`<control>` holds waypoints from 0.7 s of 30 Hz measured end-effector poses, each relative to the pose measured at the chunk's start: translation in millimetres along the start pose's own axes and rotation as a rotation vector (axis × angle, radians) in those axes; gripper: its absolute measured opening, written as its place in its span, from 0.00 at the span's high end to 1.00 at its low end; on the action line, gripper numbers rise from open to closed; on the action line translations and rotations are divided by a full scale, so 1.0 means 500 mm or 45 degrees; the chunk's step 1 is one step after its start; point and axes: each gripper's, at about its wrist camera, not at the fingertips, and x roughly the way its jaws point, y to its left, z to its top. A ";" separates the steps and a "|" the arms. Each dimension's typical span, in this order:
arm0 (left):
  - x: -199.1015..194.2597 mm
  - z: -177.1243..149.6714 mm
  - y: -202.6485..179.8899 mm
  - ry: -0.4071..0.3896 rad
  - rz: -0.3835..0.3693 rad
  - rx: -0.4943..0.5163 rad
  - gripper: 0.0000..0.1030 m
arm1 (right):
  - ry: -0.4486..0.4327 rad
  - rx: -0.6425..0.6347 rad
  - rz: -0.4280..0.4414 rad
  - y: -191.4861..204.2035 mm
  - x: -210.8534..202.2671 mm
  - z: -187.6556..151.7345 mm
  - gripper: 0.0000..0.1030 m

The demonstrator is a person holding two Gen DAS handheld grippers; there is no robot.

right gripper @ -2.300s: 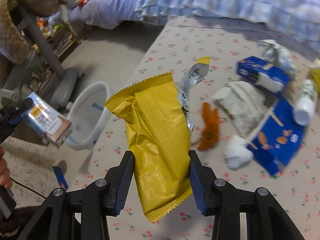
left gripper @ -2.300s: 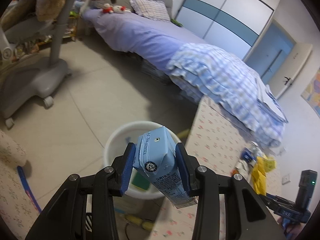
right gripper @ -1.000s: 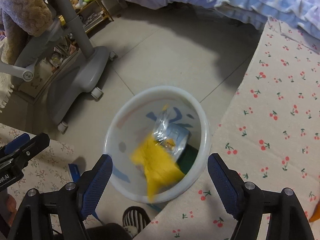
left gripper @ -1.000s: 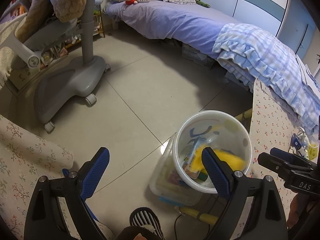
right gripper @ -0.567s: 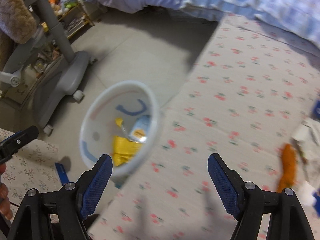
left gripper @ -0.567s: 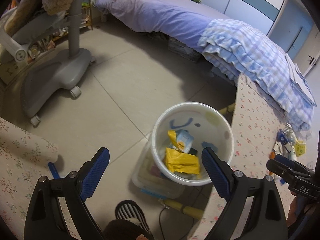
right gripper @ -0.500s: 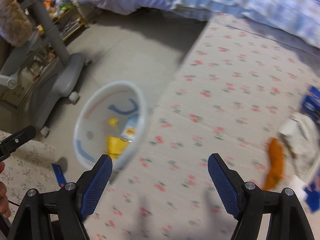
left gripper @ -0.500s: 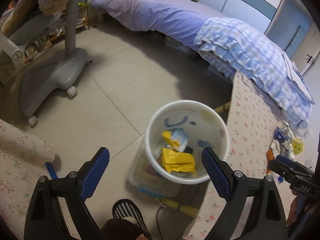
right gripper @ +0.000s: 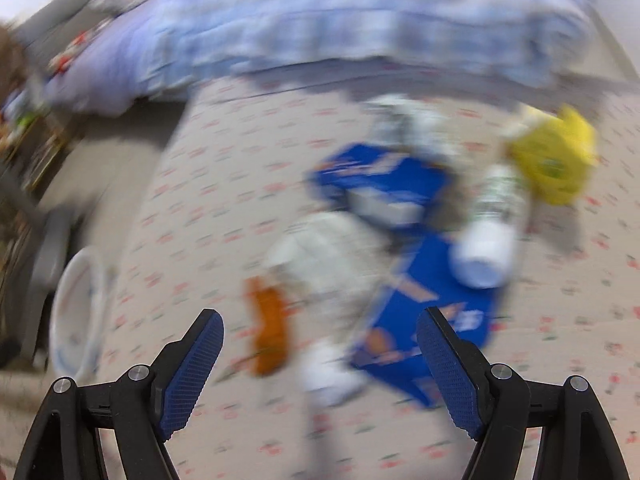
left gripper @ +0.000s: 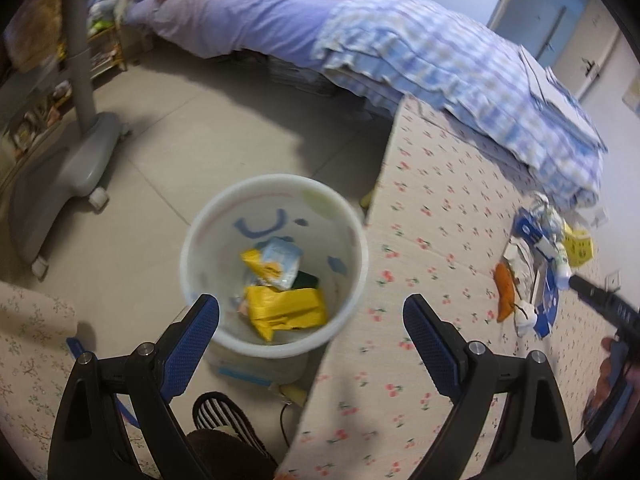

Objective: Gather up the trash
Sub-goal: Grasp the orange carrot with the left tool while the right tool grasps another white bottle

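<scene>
A white trash bin (left gripper: pixel 224 204) stands on the floor beside the cherry-print table (left gripper: pixel 432 264). In it lie a yellow wrapper (left gripper: pixel 284 308) and a blue carton (left gripper: pixel 282 260). My left gripper (left gripper: pixel 312 320) is open and empty above the bin's near rim. My right gripper (right gripper: pixel 320 340) is open and empty over the table, in a blurred view. Ahead of it lies a trash pile: an orange scrap (right gripper: pixel 270 328), blue boxes (right gripper: pixel 436 316), a white bottle (right gripper: pixel 490 240), a yellow carton (right gripper: pixel 556 168), crumpled white paper (right gripper: pixel 320 256). The pile also shows in the left wrist view (left gripper: pixel 536 280).
A bed with purple sheet and blue checked blanket (left gripper: pixel 420 52) runs behind the table. A grey wheeled chair base (left gripper: pixel 60 172) stands on the floor at left. A floral cushion (left gripper: pixel 32 336) is at lower left. A striped slipper (left gripper: pixel 224 412) sits below the bin.
Both grippers let go of the carton and yellow wrapper, which now lie in the bin. My right gripper has swung right from the bin to the trash pile. My left gripper shifted slightly.
</scene>
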 end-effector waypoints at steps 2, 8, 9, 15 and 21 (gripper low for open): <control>0.012 0.005 -0.030 0.013 -0.002 0.026 0.08 | -0.038 0.058 -0.029 -0.049 -0.002 0.018 0.19; 0.056 0.025 -0.148 0.051 -0.032 0.112 0.08 | -0.042 0.312 -0.029 -0.185 0.031 0.054 0.22; 0.064 0.030 -0.170 0.055 -0.037 0.128 0.08 | -0.035 0.347 -0.015 -0.198 0.042 0.058 0.25; 0.112 0.041 -0.270 0.083 -0.058 0.187 0.08 | 0.005 0.394 0.038 -0.232 0.087 0.071 0.39; 0.153 0.033 -0.336 0.131 -0.160 0.208 0.10 | 0.080 0.436 0.111 -0.252 0.117 0.056 0.61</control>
